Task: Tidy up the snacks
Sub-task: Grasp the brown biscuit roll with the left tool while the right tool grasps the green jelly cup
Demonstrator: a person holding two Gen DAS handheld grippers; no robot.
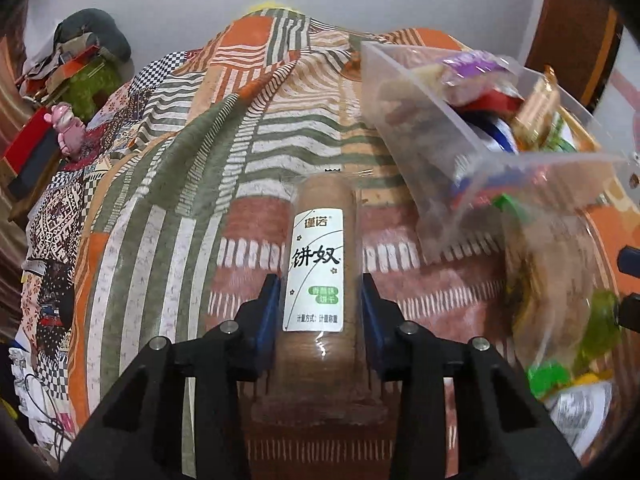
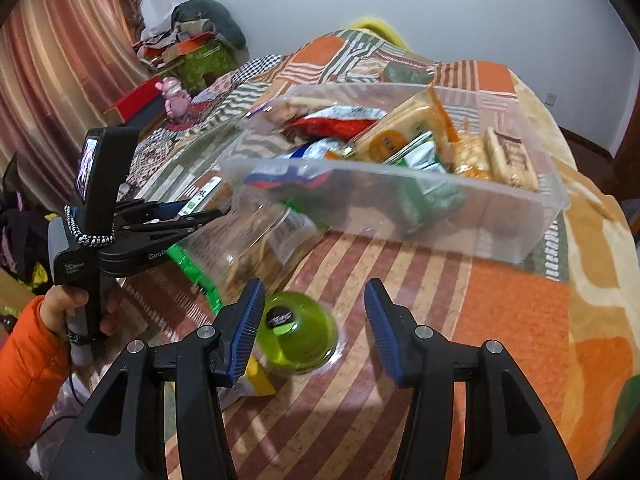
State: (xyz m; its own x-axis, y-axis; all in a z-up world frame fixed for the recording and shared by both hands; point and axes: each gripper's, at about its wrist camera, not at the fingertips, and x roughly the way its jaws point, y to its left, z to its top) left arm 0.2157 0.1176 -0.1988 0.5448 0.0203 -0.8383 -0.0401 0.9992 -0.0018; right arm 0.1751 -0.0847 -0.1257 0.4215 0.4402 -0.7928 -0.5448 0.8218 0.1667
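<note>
My left gripper [image 1: 320,296] is shut on a brown roll of biscuits [image 1: 320,256] with a white label, held above the patterned bedspread. It also shows at the left of the right wrist view [image 2: 200,210]. A clear plastic bin [image 2: 400,184] holds several snack packs; in the left wrist view the bin [image 1: 440,140] is to the upper right. My right gripper [image 2: 314,320] is open, its jaws either side of a green jelly cup [image 2: 298,338] lying on the bedspread. A clear bag of biscuits [image 2: 256,248] lies beyond the cup.
The patchwork bedspread [image 2: 520,312] covers the whole surface. A pink toy [image 2: 176,100] and a red box [image 2: 136,102] stand at the far left, with piled clothes behind. A yellow packet [image 2: 260,380] lies by my right gripper's left finger.
</note>
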